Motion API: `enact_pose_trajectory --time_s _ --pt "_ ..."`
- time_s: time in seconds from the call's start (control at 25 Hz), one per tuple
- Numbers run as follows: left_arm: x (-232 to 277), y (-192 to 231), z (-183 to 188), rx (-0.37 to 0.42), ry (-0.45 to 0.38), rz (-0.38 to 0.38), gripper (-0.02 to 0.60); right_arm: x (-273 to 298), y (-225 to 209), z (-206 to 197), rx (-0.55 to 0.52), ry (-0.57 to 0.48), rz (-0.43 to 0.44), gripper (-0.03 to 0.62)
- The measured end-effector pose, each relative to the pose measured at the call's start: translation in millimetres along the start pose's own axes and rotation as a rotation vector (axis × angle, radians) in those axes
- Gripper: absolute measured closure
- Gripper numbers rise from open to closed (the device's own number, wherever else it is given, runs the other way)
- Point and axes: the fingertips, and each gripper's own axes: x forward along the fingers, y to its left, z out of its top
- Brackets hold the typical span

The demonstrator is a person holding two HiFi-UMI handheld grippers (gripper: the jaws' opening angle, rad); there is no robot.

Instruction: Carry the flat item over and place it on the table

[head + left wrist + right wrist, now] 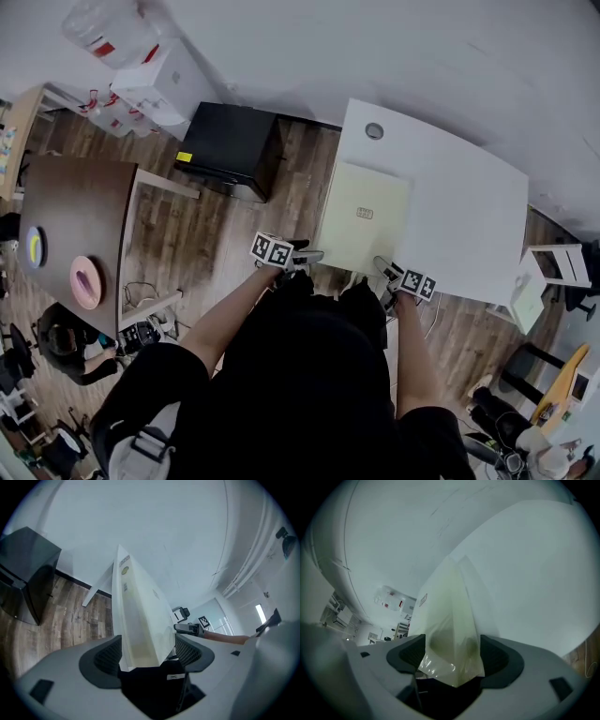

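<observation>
Evidently, both grippers held the flat item (pixel 364 217) over the near left part of the white desk (pixel 459 211).
Wood floor (pixel 202 239) spread round the desk, with a black cabinet (pixel 230 148) to its left, well apart from the item. The pale, square item covered the desk's near left corner; whether it touched the top could not be told. The left gripper (pixel 309 256) had its jaws pinching the item's near left edge, seen edge-on in its own view. The right gripper (pixel 384 270) had its jaws pinching the near right corner, where a glossy clear wrapping showed. A small label (pixel 365 214) sat mid-face, too small to read. The person's body hid the near floor.
</observation>
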Motion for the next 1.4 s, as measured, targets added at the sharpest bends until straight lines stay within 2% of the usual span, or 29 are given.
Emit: enact_pose_trajectory --time_s 0.12,0.24,0.36,0.52,0.6,0.64,0.76,0.84,0.96,1.0,1.08,1.2,1.28,1.4 --pt "-10 -14 6 0.035 -0.014 -0.014 0.235 -24 9 -2 -0.049 -0.050 -0.030 0.243" --pt "-23 -44 20 0.083 -0.078 -0.051 0.235 -47 33 -4 -0.164 -0.116 -0.056 0.243" --pt "-26 -79 31 0.154 -0.129 -0.092 0.243 -69 73 2 -0.262 -0.207 -0.036 0.243" --pt "-27 -122 38 0.319 -0.183 -0.088 0.365 -89 122 11 -0.343 -0.309 0.024 0.243" --pt "-33 -140 44 0.366 -0.254 -0.036 0.516 -99 140 13 -0.393 -0.342 0.042 0.243" --pt "-36 -149 47 0.382 -0.296 -0.003 0.548 -104 149 14 -0.422 -0.356 0.055 0.243" --pt "-44 -176 48 0.427 -0.401 0.079 0.568 -124 175 12 -0.500 -0.416 0.117 0.244" --pt "-48 -197 36 0.455 -0.443 0.114 0.568 -140 189 0 -0.539 -0.443 0.155 0.244" --pt "-44 -239 4 0.500 -0.473 0.129 0.568 -172 200 -27 -0.579 -0.453 0.192 0.251" --pt "-41 -253 -7 0.517 -0.483 0.147 0.568 -184 201 -36 -0.589 -0.455 0.205 0.288" --pt "-33 -279 -28 0.546 -0.509 0.197 0.568 -211 202 -57 -0.629 -0.468 0.234 0.503" --pt "-22 -325 -66 0.582 -0.552 0.233 0.568 -251 200 -88 -0.703 -0.497 0.257 0.536" --pt "-14 -354 -92 0.612 -0.565 0.249 0.568 -275 197 -102 -0.732 -0.533 0.236 0.539" --pt "-6 -382 -121 0.644 -0.582 0.314 0.568 -301 193 -122 -0.785 -0.592 0.179 0.540"
